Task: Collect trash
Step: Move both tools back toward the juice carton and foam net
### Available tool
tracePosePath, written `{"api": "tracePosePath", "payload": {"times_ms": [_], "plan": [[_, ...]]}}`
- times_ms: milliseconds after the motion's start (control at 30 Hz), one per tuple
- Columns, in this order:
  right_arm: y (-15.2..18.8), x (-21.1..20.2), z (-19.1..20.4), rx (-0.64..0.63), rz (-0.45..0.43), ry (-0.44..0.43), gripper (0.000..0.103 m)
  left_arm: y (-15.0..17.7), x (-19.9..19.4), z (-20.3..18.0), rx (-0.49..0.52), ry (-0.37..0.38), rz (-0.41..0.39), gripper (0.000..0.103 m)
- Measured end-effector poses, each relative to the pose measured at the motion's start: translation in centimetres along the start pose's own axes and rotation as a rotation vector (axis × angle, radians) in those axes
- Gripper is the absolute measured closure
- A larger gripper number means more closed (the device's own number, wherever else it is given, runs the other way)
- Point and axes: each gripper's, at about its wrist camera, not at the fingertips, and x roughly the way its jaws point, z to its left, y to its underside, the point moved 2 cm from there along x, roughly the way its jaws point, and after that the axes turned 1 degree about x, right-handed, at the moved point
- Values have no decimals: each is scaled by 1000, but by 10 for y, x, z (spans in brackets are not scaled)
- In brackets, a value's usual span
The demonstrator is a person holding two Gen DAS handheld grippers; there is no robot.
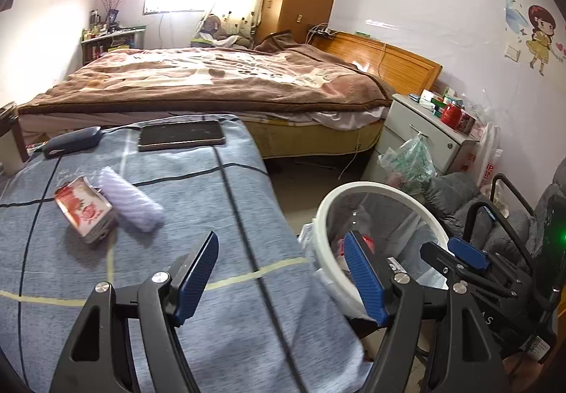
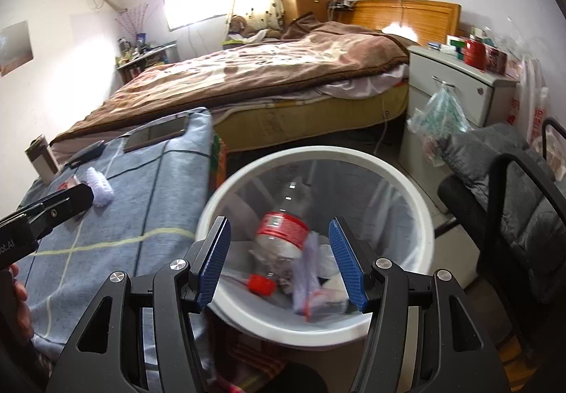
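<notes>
- left wrist view: the left gripper (image 1: 279, 272) is open with nothing between its fingers, over the right edge of the blue checked tabletop (image 1: 198, 287). only here the crushed red-and-white carton (image 1: 85, 211) shows plainly, touching a white ribbed roll (image 1: 131, 200) toward the tabletop's far left; a phone (image 1: 181, 135) lies at the far edge.
- right wrist view: the right gripper (image 2: 281, 262) is open and empty above the white trash bin (image 2: 406, 180). only here the bin's contents show: a red-labelled plastic bottle (image 2: 283, 233), a red cap (image 2: 261, 284) and a plastic bag (image 2: 311, 290).

Little can be read: the left gripper (image 2: 49, 212) body, left of the right jaws, bears letters ending "ot.AI" (start cut off); bottle label (image 2: 283, 226) print is blurred.
</notes>
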Motion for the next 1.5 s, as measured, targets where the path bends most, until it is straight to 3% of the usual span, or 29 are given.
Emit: {"api": "tracePosePath", "payload": {"times_ms": [967, 1333, 1500], "plan": [[-1, 23, 114, -202, 34, -182, 43, 28, -47, 141, -181, -248, -9, 28], [-9, 50, 152, -310, 80, -258, 43, 24, -40, 173, -208, -284, 14, 28], [-16, 72, 166, -334, 120, -307, 43, 23, -22, 183, -229, -263, 59, 28]]}}
